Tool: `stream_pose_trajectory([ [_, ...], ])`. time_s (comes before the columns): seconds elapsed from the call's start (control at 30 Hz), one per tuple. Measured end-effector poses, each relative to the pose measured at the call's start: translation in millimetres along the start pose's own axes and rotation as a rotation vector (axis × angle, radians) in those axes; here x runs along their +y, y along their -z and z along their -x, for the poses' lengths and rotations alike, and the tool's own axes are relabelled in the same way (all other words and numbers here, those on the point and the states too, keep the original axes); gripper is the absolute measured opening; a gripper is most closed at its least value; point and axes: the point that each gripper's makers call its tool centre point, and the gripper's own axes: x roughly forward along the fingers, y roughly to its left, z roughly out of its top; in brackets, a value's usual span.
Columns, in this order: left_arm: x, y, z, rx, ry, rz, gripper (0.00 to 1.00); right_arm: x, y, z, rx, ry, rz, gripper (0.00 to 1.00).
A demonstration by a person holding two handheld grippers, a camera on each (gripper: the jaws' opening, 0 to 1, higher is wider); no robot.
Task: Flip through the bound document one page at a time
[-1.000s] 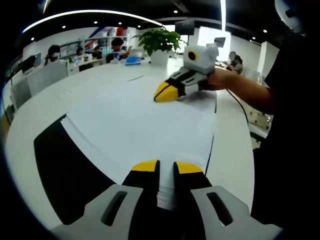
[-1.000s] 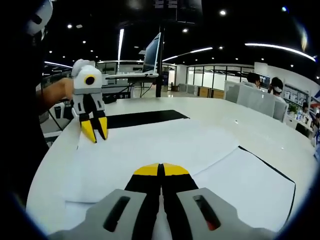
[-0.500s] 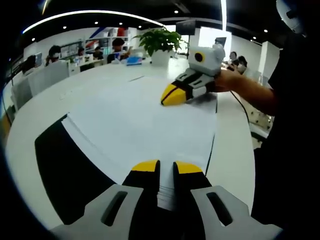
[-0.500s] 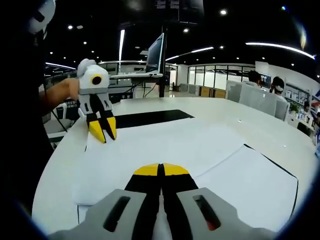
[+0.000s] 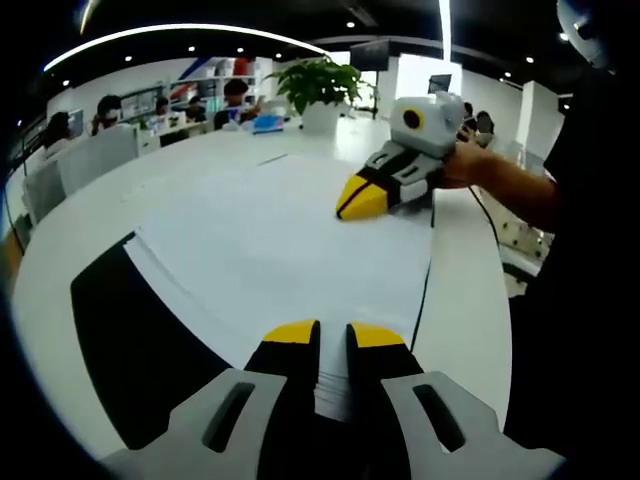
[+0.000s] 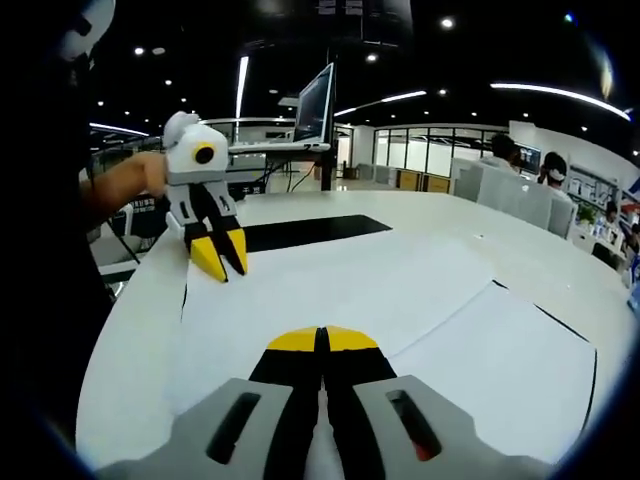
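My right claw [image 6: 322,340] has its two yellow tips pressed flat together with no gap showing, and I judge it is pinching the near edge of a white page [image 6: 330,290]; the sheet itself is too thin between the tips for me to be sure. My left claw [image 5: 333,335] stands a little open, a narrow slot between its tips, and it rests down over the edge of the paper stack, where the layered page ends show in the gap; it looks to be pinning the stack rather than gripping it. The bound document [image 5: 270,250] lies open and flat on the white table [image 5: 90,210], white pages spread between my two claws, with its black cover [image 5: 130,340] showing to one side in the left gripper view and as a dark strip beyond the pages in the right gripper view. As I read it, I am mid-turn on one page: one sheet taken at its edge while the rest is held down. The next move calls for carrying that single sheet over in an arc toward the spine side, keeping only one leaf and not creasing it, then letting go and finding the next edge. Further off stand a potted plant [image 5: 318,85], a monitor [image 6: 312,105] and seated people.
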Motion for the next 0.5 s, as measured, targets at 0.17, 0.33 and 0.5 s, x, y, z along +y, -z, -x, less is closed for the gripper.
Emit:
stream_pose_trajectory([
  [0.17,0.1,-0.2,-0.6,-0.002,0.002,-0.001,0.14,4.3,1.6,1.8,0.003,0.003,-0.001,0.02],
  [0.33,0.0,-0.5,-1.2,-0.003,0.004,-0.002,0.14,6.4,3.6,3.2,0.009,-0.001,-0.001,0.02],
  [0.5,0.1,-0.4,-1.9,-0.006,0.003,0.003,0.14,9.2,4.3,4.4,0.012,-0.005,0.0,0.02],
])
